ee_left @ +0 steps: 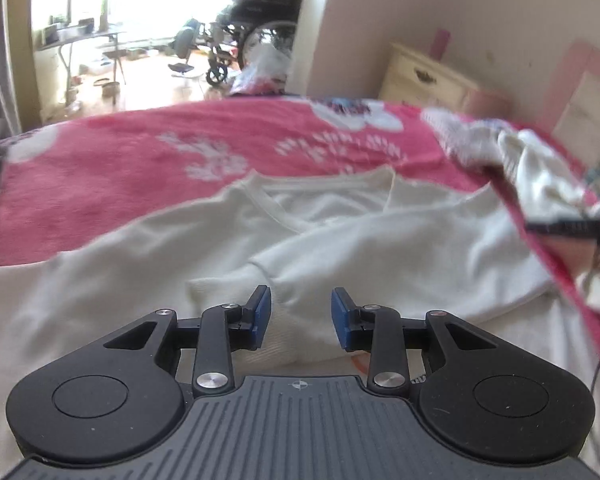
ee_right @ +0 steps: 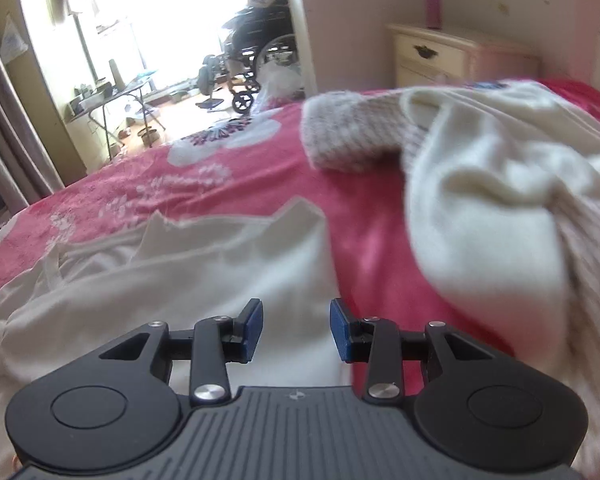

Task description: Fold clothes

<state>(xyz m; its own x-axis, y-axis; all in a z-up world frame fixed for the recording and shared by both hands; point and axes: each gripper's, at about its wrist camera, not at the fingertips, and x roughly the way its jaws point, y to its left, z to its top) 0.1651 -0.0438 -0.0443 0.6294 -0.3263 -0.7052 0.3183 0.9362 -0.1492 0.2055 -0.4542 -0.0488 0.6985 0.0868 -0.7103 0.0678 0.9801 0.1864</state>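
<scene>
The left gripper point(ee_left: 301, 318) hangs over a cream V-neck top point(ee_left: 228, 240) that lies spread on the bed's pink floral blanket point(ee_left: 140, 148). Its jaws stand partly apart with a clear gap between the blue pads point(ee_left: 262, 318); a fold of the cream fabric shows in that gap, but the pads do not press on it, and whether the tips touch the cloth below cannot be told.

The right gripper point(ee_right: 296, 330) is likewise partly open, its pads point(ee_right: 339, 330) gripping nothing. It hovers over the right-hand edge of the same cream top point(ee_right: 204, 280), where the fabric ends and the pink blanket point(ee_right: 363, 216) begins. The top's neckline points toward the far edge of the bed.

Just to the right, a pile of other clothes point(ee_right: 491, 184) lies heaped on the blanket: a cream garment bunched with a beige ribbed knit, blurred in both views.

Beyond the far edge of the bed stand a cream nightstand point(ee_right: 431, 54) against the wall and a wheelchair point(ee_right: 256, 48) in the bright doorway
</scene>
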